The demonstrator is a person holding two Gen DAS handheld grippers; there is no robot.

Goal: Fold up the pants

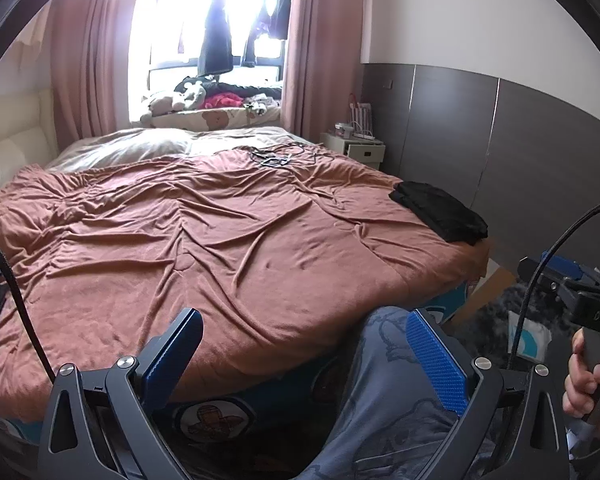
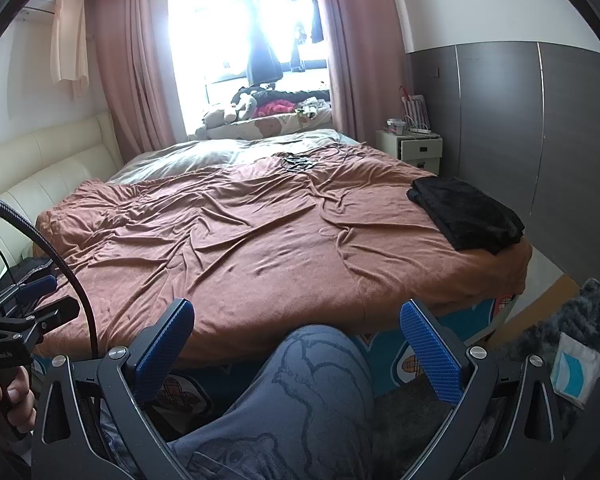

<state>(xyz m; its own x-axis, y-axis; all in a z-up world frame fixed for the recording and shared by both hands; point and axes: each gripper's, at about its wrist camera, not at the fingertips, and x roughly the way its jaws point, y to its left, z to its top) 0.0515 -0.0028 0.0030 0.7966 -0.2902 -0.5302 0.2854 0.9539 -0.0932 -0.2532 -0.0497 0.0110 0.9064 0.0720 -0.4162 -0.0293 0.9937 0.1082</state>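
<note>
While both grippers hang short of the bed's near edge, nothing is in hand. The left gripper has its blue-padded fingers spread wide and empty, framing only the person's knee in grey printed trousers. The right gripper stands likewise wide apart and empty; the left wrist view also shows it off to the right, held by a hand.

Task item: a black, flat, soft-fabric bundle, taken to be the pants, lies on the far right corner of the rumpled rust-brown bedspread, close to the bed's right edge and well apart from both grippers. It appears already laid in a compact rectangle with layered edges; whether it is fully folded cannot be told from here.

Handling judgement: the cloth looks light, limp and matte, unlikely to slip between textured pads but certain to sag and drag. It will not hold shape when lifted by one point. Take hold at two corners of the same edge, one gripper each, pinching all layers together; a shallow pinch risks catching the bedspread beneath, which is loose and creased.

Other items: a tangle of dark cables lies far up the bed, clear of the work.
</note>
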